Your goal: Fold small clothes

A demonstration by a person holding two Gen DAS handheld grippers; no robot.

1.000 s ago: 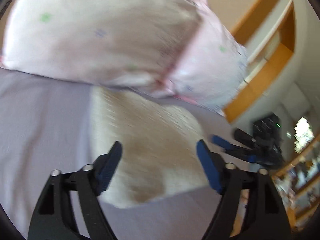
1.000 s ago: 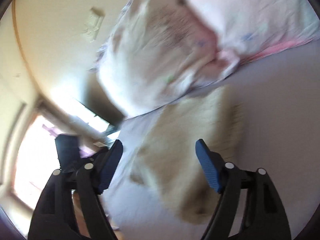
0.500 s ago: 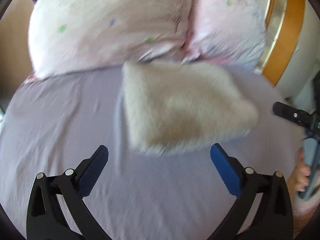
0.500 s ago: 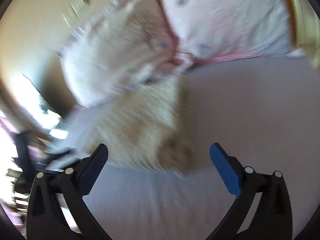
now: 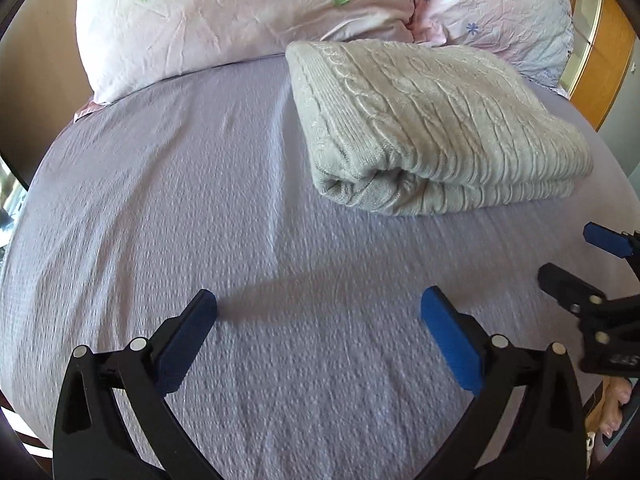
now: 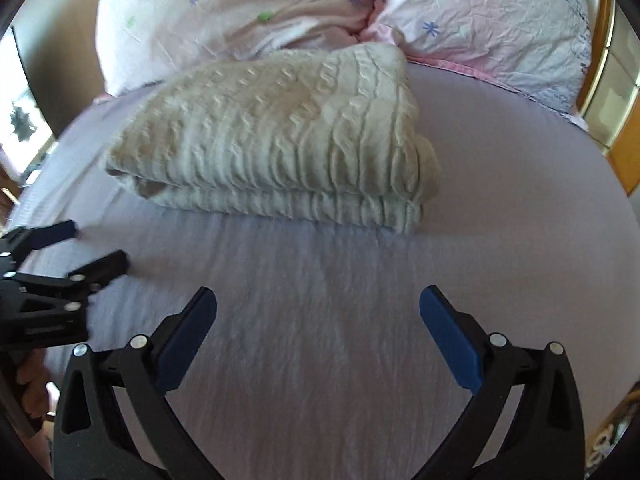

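A cream cable-knit sweater [image 5: 432, 128] lies folded in a thick rectangle on the lilac bed sheet [image 5: 200, 200], just in front of the pillows. It also shows in the right wrist view [image 6: 280, 140]. My left gripper [image 5: 318, 320] is open and empty, low over bare sheet, well short of the sweater. My right gripper [image 6: 318, 318] is open and empty too, over bare sheet in front of the sweater. The right gripper shows at the right edge of the left wrist view [image 5: 584, 264], and the left gripper at the left edge of the right wrist view [image 6: 80, 248].
Two pink patterned pillows [image 5: 240, 12] [image 6: 480, 20] lie against the head of the bed behind the sweater. A wooden bed frame [image 5: 608, 60] runs along the right side. A bright window [image 6: 16, 120] is at the far left.
Both grippers have pulled back from the folded sweater toward the foot of the bed and opened wider. The sweater stays where it lay.
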